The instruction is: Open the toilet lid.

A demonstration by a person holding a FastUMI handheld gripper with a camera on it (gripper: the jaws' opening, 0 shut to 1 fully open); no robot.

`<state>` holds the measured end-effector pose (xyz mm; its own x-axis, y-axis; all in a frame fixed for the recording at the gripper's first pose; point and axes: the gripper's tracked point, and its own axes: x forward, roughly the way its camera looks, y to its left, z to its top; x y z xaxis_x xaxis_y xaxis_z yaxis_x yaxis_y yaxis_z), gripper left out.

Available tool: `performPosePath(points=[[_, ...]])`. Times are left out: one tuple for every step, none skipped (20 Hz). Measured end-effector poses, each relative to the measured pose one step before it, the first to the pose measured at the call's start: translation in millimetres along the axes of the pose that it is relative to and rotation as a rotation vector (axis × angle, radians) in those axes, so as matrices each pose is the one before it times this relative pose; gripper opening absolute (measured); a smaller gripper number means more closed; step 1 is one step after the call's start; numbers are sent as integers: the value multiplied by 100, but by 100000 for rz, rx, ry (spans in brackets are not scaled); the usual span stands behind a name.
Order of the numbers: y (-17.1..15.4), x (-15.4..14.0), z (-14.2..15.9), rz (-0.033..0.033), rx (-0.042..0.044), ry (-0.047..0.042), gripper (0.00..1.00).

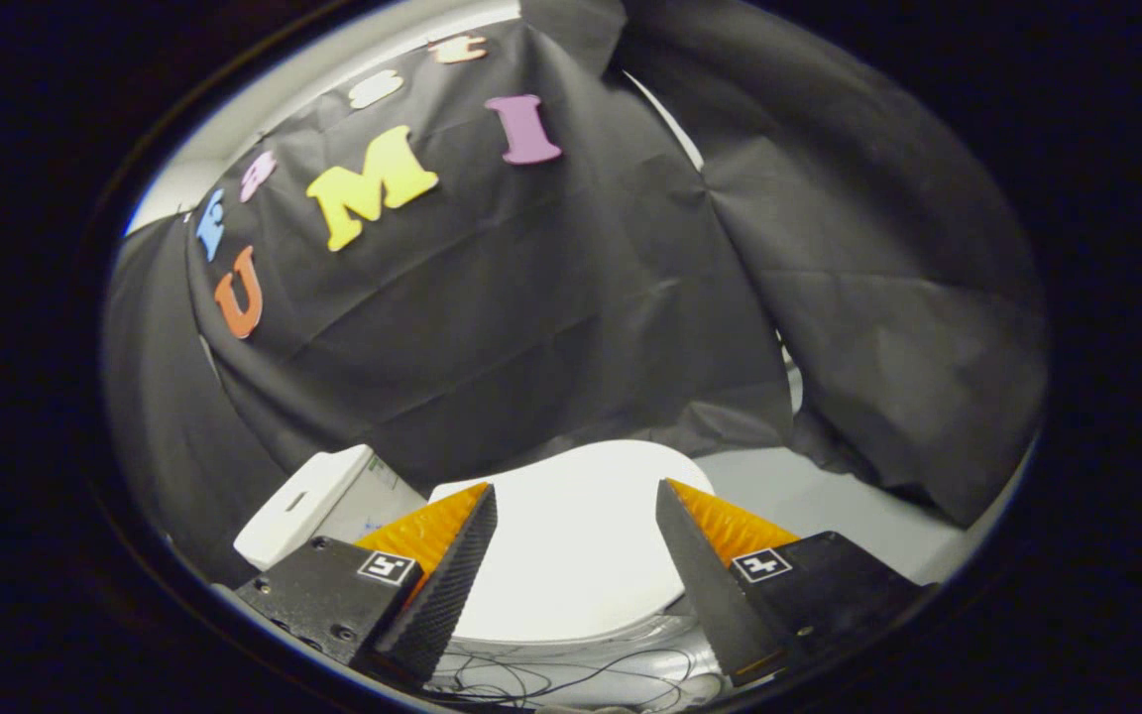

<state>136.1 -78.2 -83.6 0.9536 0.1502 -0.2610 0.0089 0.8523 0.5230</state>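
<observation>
The white toilet lid [576, 535] lies flat and closed just ahead of my fingers, its rounded end reaching toward the black cloth. My gripper [576, 496] is open, with the lid showing in the wide gap between the orange-and-black fingers [462, 555]. Nothing is held, and I cannot tell whether the fingertips touch the lid. The white cistern [318, 501] stands beyond the left finger.
Black cloth hangs close behind and to the right of the toilet. A pale grey floor [809, 501] shows beyond the right finger. Thin dark cables [571, 679] lie on a shiny surface below the lid's near edge.
</observation>
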Motion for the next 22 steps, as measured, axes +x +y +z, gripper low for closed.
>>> performPosePath(points=[[-721,465,-957,254,2866,3523,100],[-852,307,-750,-172,4321,2756,100],[-1150,374,-503,-1208,4408,2146,100],[-955,167,-302,-843,2656,505,100],[-1132,112,-1,-1336,1691,-788,100],[-987,124,-1,-1740,415,-539,99],[-1041,136,-290,-2241,1038,-479,99],[-1195,112,-505,-2219,1627,1237,99],[-798,232,-332,-1459,1788,1359,99],[-844,273,-342,-1105,2415,1263,99],[-684,222,-571,-845,3409,1829,98],[-360,260,-459,215,3273,2179,97],[-577,481,-553,-285,3775,2552,96],[-611,284,-143,93,3854,1376,95],[-484,168,89,-397,2329,297,95],[-751,239,-140,-1348,2069,448,93],[-520,204,-60,-944,2544,465,87],[-363,-10,-269,-556,2475,1494,85],[-323,155,-230,-44,3107,1248,83],[-18,30,-254,1073,2794,1491,83],[160,151,-270,1690,2119,1039,82],[22,108,-367,964,688,1421,81]])
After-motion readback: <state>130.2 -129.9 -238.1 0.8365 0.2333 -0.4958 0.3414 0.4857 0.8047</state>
